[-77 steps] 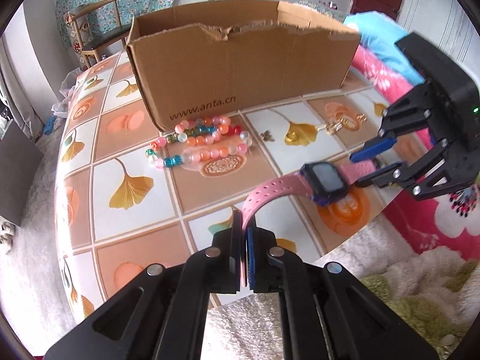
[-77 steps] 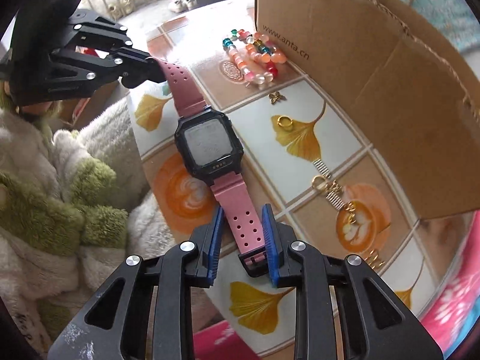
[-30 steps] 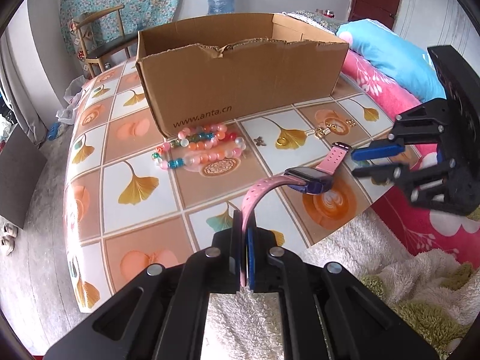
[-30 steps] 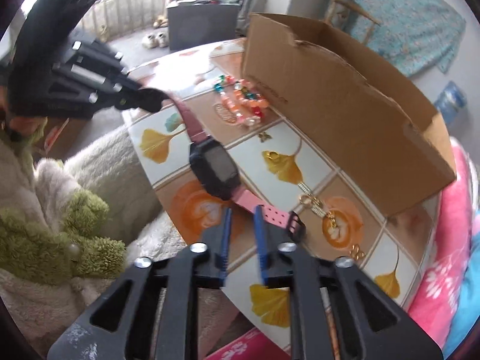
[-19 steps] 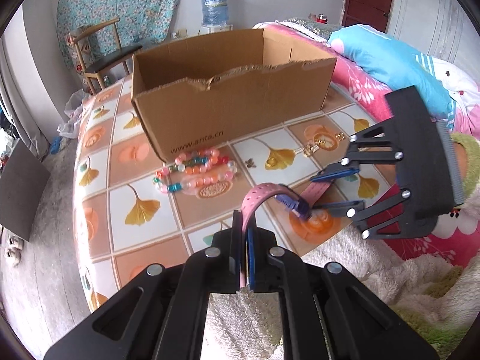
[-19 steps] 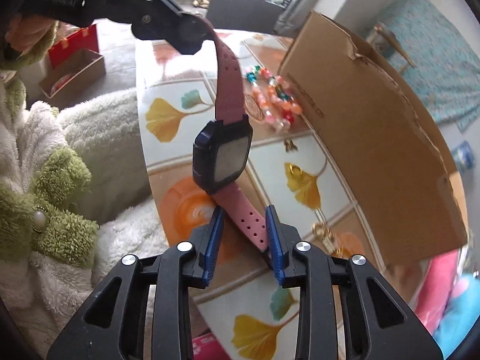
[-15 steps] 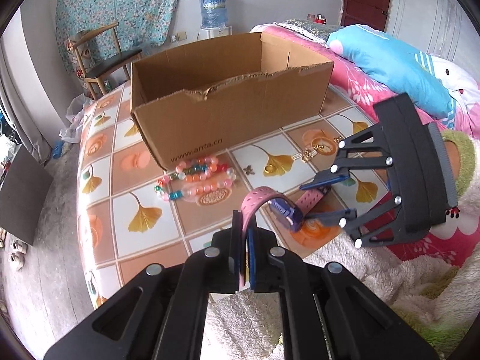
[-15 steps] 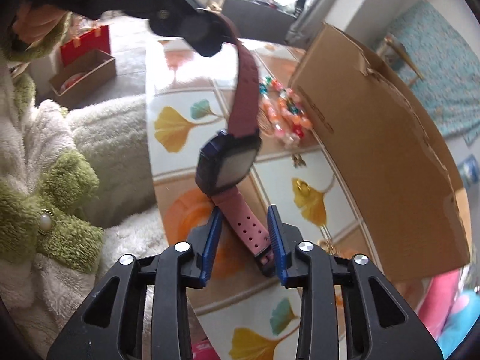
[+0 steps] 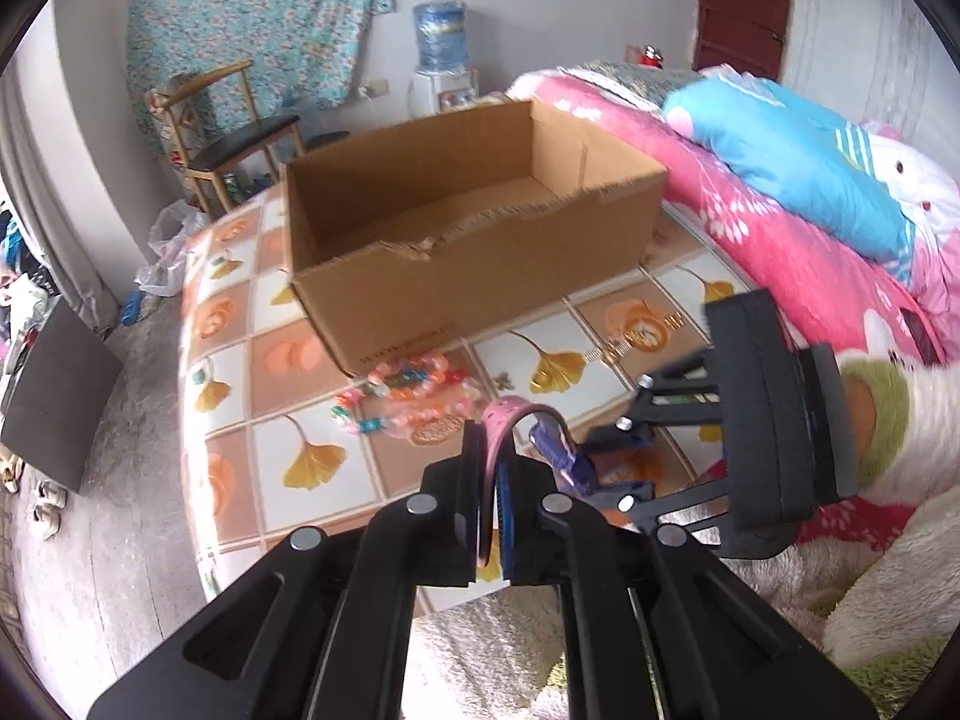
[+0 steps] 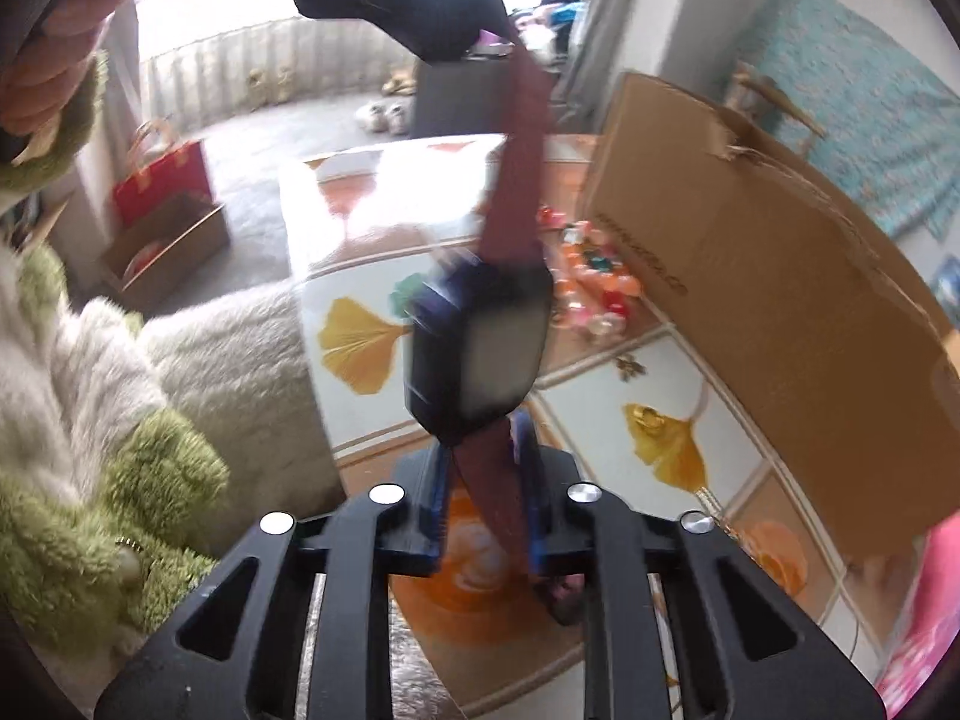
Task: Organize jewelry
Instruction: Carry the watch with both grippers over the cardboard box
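My left gripper (image 9: 491, 480) is shut on one end of the pink strap of a watch (image 9: 510, 414) and holds it in the air above the table's front edge. The watch's dark blue face (image 10: 480, 348) hangs between the two grippers. My right gripper (image 10: 483, 468) has the lower strap between its blue pads (image 10: 433, 480) with a gap on one side; it shows from outside in the left wrist view (image 9: 612, 462). The open cardboard box (image 9: 474, 234) stands behind, its inside bare. Bead bracelets (image 9: 408, 396) lie in front of it.
The table (image 9: 234, 360) has a ginkgo-leaf tile cloth. A gold ring and a small charm (image 10: 651, 417) and a gold chain (image 9: 630, 342) lie on it right of the beads. A pink bed (image 9: 780, 252) is to the right, a chair (image 9: 234, 138) behind.
Both grippers have risen and come closer together, lifting the watch off the table. The strap now arches up from my left gripper and the face hangs near my right gripper.
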Demonstrator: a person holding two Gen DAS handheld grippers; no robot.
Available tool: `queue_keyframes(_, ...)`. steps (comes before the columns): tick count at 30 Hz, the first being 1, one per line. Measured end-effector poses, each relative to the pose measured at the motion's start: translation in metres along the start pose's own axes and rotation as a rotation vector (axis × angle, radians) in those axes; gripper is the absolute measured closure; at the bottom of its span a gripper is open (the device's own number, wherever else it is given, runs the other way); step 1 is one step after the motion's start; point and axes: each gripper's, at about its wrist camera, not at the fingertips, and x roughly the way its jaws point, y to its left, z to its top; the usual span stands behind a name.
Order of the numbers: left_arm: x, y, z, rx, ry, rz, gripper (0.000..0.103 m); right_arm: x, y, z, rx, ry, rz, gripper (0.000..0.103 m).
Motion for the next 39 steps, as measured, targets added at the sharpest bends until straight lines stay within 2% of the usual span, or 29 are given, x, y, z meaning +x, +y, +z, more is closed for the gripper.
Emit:
queue_keyframes(3, -0.003, 0.009, 0.000, -0.027, -0.012, 0.025, 0.098, -0.016, -0.009, 0.002, 0.056, -0.027, -0.057, 0.100)
queue_keyframes(4, -0.005, 0.013, 0.001, -0.036, -0.017, 0.030, 0.098, -0.024, -0.011, 0.004, 0.074, -0.036, -0.079, 0.102)
queue_keyframes(9, -0.023, 0.025, 0.012, -0.045, -0.101, 0.022, 0.098, -0.066, -0.031, 0.024, 0.153, -0.092, -0.121, 0.102)
queue_keyframes(15, -0.048, 0.037, 0.057, 0.007, -0.270, 0.003, 0.098, -0.100, -0.066, 0.073, 0.144, -0.135, -0.177, 0.102)
queue_keyframes(18, -0.047, 0.047, 0.087, 0.033, -0.325, -0.001, 0.098, -0.103, -0.098, 0.098, 0.099, -0.116, -0.231, 0.102)
queue_keyframes(20, -0.037, 0.055, 0.106, 0.036, -0.328, -0.016, 0.098, -0.093, -0.122, 0.106, 0.100, -0.077, -0.223, 0.102)
queue_keyframes(22, -0.021, 0.062, 0.122, 0.050, -0.312, -0.010, 0.098, -0.078, -0.150, 0.111, 0.106, -0.020, -0.190, 0.102)
queue_keyframes(23, -0.009, 0.066, 0.131, 0.057, -0.294, -0.006, 0.098, -0.084, -0.148, 0.103, 0.112, 0.002, -0.173, 0.102)
queue_keyframes(26, 0.031, 0.078, 0.150, 0.072, -0.221, -0.010, 0.098, -0.051, -0.183, 0.109, 0.131, 0.129, -0.083, 0.102)
queue_keyframes(33, 0.121, 0.101, 0.173, 0.080, -0.008, -0.048, 0.098, 0.034, -0.238, 0.114, 0.163, 0.412, 0.154, 0.102)
queue_keyframes(36, 0.144, 0.104, 0.180, 0.096, 0.055, -0.045, 0.096, 0.068, -0.255, 0.114, 0.184, 0.476, 0.219, 0.102)
queue_keyframes(37, 0.151, 0.107, 0.182, 0.093, 0.075, -0.040, 0.092, 0.078, -0.259, 0.113, 0.192, 0.500, 0.239, 0.101)
queue_keyframes(39, 0.157, 0.113, 0.183, 0.074, 0.091, -0.040, 0.084, 0.105, -0.267, 0.110, 0.175, 0.556, 0.210, 0.094)
